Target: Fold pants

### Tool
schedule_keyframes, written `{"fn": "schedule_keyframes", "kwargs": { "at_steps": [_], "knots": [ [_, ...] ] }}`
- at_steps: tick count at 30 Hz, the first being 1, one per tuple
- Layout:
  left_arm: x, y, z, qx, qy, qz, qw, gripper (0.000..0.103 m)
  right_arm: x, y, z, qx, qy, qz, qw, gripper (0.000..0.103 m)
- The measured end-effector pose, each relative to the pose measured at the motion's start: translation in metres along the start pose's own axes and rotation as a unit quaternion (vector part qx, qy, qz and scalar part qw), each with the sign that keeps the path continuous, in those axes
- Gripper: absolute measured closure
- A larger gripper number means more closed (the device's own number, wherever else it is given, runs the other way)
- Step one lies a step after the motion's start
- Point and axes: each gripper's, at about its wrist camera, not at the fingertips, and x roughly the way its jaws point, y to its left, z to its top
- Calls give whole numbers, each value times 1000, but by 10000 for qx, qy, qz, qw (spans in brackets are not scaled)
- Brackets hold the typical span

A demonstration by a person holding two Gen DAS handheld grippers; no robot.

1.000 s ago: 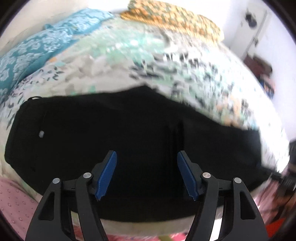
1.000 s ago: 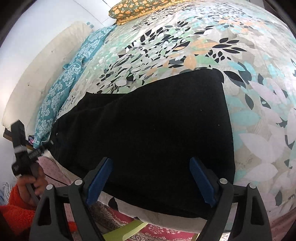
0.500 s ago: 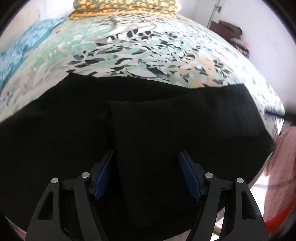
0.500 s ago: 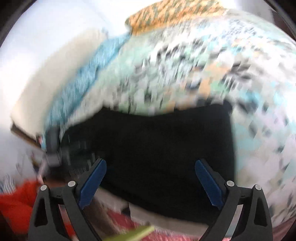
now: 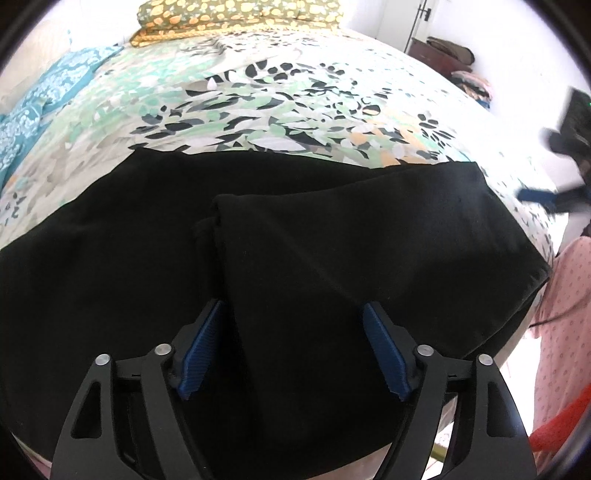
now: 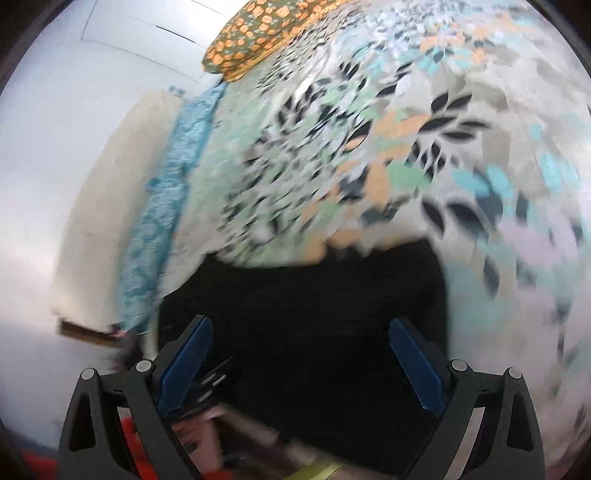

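The black pants (image 5: pixel 295 258) lie flat on the leaf-patterned bedspread (image 5: pixel 258 110), along its near edge and well short of the orange pillow (image 5: pixel 236 14) at the far end, with one folded layer lapped over the other. The left gripper (image 5: pixel 291 347) hangs just over that fold; its jaws have just been opening, pads clear of the cloth. The right gripper (image 6: pixel 299 365), blurred, hangs near the pants with its jaws spread wide and nothing between them.

My left wrist view looks steeply down, close over the black pants (image 5: pixel 295 258) on the bed (image 5: pixel 295 92), facing the orange pillow (image 5: pixel 236 14) at the far end. My right wrist view, blurred, sits farther back and shallower; both share pants (image 6: pixel 314 314), bed and pillow.
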Motion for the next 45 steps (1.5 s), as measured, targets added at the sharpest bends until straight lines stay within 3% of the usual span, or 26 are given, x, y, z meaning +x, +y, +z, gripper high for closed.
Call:
{"fn": "schedule_keyframes", "kwargs": {
  "at_steps": [5, 10, 13, 15, 20, 23, 26, 28, 31, 37, 45],
  "knots": [
    [2, -4, 0, 47, 9, 29, 10000, 18, 15, -26, -51, 533, 406, -14, 9977, 8],
    [-11, 0, 0, -103, -99, 113, 9998, 18, 2, -28, -59, 612, -377, 310, 9969, 8],
    [-38, 22, 5, -569, -598, -66, 9966, 13, -7, -12, -56, 43, -745, 4, 9972, 8],
    [-46, 44, 11, -902, -794, 223, 9925, 7, -7, -4, -55, -336, -820, -308, 9956, 8],
    [-34, 114, 23, -1743, -752, 1142, 9751, 7, 3, 4, -52, -790, -871, -703, 9906, 8],
    [-23, 141, 36, -1617, -830, 1873, 9653, 6, 15, 6, -51, -982, -753, -1003, 9872, 8],
    [11, 163, 40, -1512, -327, 2028, 9669, 3, 22, -2, -55, -961, -584, -1195, 9865, 8],
    [19, 161, 36, -1303, -358, 2066, 9691, 0, 23, -4, -56, -963, -557, -1231, 9861, 8],
    [20, 151, 36, -1076, -437, 2412, 9635, 0, 27, -4, -57, -1021, -521, -1303, 9848, 7],
    [12, 156, 28, -1233, -526, 2138, 9676, 0, 35, 0, -59, -1234, -447, -1479, 9803, 2],
    [16, 151, 30, -1133, -478, 2280, 9659, 0, 41, 3, -59, -1362, -424, -1618, 9765, 0]
  ]
}}
